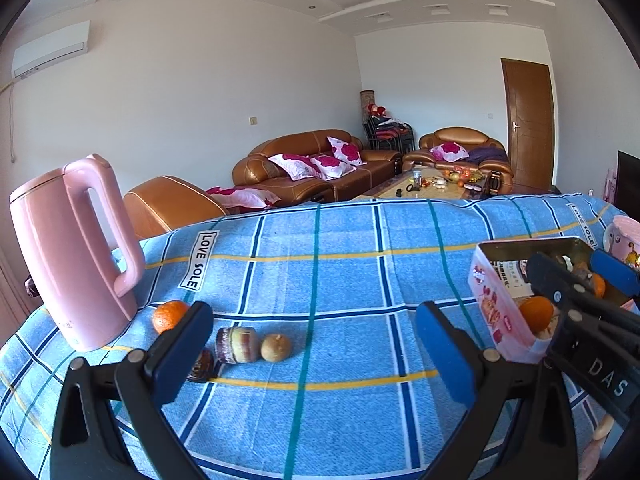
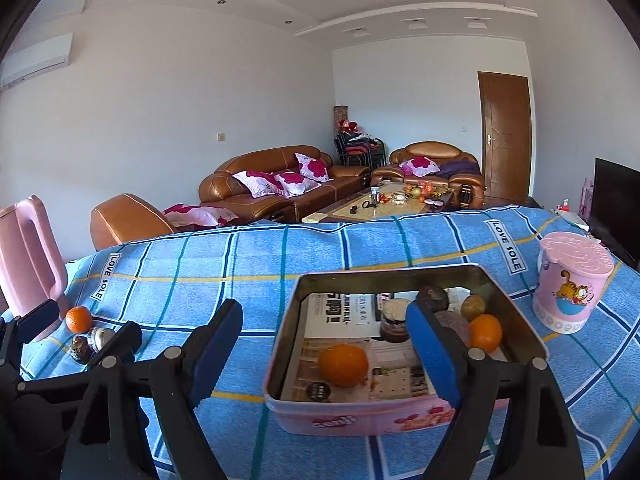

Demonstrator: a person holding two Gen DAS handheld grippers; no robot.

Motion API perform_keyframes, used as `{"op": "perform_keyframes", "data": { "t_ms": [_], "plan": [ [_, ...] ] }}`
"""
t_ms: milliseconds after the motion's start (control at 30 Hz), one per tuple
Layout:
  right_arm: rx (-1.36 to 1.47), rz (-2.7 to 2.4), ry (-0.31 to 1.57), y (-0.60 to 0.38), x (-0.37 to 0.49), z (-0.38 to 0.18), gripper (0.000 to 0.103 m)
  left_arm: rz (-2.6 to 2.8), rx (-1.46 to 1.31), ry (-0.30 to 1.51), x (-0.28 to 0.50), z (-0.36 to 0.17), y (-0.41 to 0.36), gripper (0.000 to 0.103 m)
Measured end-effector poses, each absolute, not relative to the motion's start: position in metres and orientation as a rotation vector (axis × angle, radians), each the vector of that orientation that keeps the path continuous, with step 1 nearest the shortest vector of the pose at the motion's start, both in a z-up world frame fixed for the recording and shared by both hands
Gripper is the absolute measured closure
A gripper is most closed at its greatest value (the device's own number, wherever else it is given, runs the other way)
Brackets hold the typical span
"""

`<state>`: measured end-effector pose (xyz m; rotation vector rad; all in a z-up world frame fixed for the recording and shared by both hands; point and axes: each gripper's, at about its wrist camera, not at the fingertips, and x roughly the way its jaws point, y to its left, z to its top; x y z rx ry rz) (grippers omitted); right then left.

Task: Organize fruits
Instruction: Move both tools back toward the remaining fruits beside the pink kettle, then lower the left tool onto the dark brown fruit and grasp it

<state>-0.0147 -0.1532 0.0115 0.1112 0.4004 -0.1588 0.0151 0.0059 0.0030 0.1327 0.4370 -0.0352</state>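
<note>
Both grippers (image 1: 316,354) (image 2: 326,354) gape empty over blue checked cloth (image 1: 340,240); brown sofas (image 1: 316,160) stand behind

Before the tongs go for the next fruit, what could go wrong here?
1. The loose fruits lie right beside the pink kettle; the orange seems to touch its base, so the open left tongs could bump the kettle while reaching in.
2. The orange and the small brown fruit are round and may roll on the blue cloth if nudged.
3. The open right tongs straddle the wall of the pink tin and might catch it.
</note>
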Motion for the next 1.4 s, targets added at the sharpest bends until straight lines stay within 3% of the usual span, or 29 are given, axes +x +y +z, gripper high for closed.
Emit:
{"op": "perform_keyframes", "data": {
  "t_ms": [1233,1400],
  "plan": [
    [0.184,0.056,0.467,-0.042,0.038,0.000,0.018,0.168,-0.026,0.655,0.069,-0.012,0.167,0.000],
    [0.213,0.083,0.518,-0.047,0.041,-0.005,0.018,0.157,-0.053,0.657,0.068,-0.013,0.182,0.009]
  ]
}}
